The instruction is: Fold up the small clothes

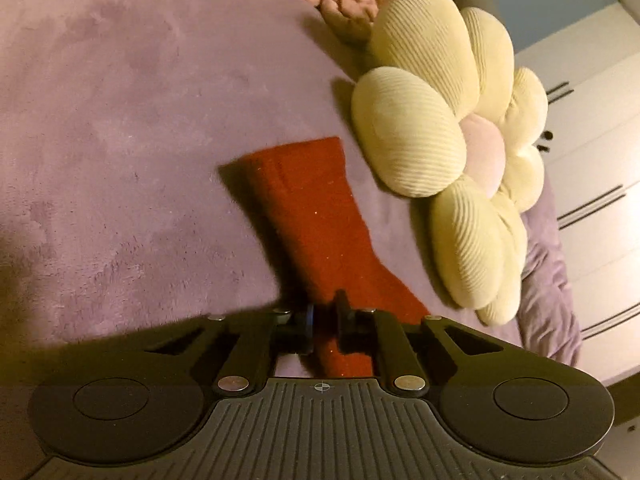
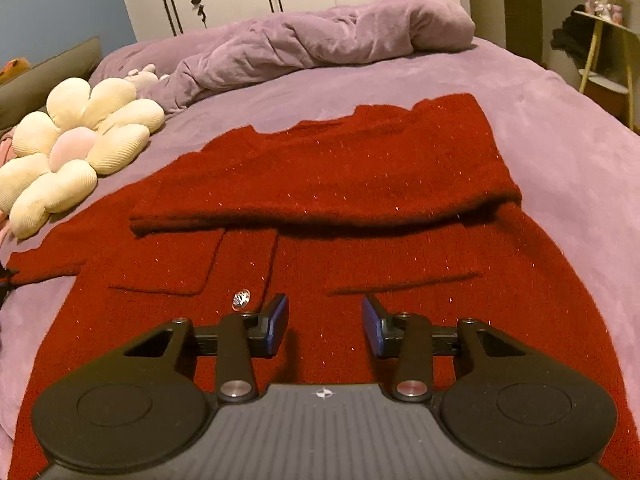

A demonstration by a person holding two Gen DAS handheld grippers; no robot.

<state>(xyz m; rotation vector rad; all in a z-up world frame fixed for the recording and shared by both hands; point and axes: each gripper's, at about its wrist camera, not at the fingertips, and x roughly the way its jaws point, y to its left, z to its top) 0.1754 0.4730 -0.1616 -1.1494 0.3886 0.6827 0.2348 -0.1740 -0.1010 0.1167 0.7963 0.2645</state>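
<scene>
Sleeve (image 1: 316, 216) of the red cardigan (image 2: 360, 184) runs straight away from the left gripper (image 1: 325, 316), whose fingers pinch it. Right gripper (image 2: 325, 328) hovers with fingers apart over the cardigan on the bed (image 2: 560, 128).

Cardigan (image 2: 320, 208) on the bed (image 2: 540, 128)
Flower cushion (image 2: 72, 148) lies left of it; rumpled blanket (image 2: 320, 40) lies behind.

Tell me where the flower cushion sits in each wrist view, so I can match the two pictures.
Left wrist view: the flower cushion fills the right half, beyond the red sleeve that the left gripper is shut on.
Right wrist view: the cushion is at the left edge, mid-height, beside the red cardigan; the right gripper is open over the cardigan.
Shared landmark: the white wardrobe with dark handles, behind the bed.
</scene>
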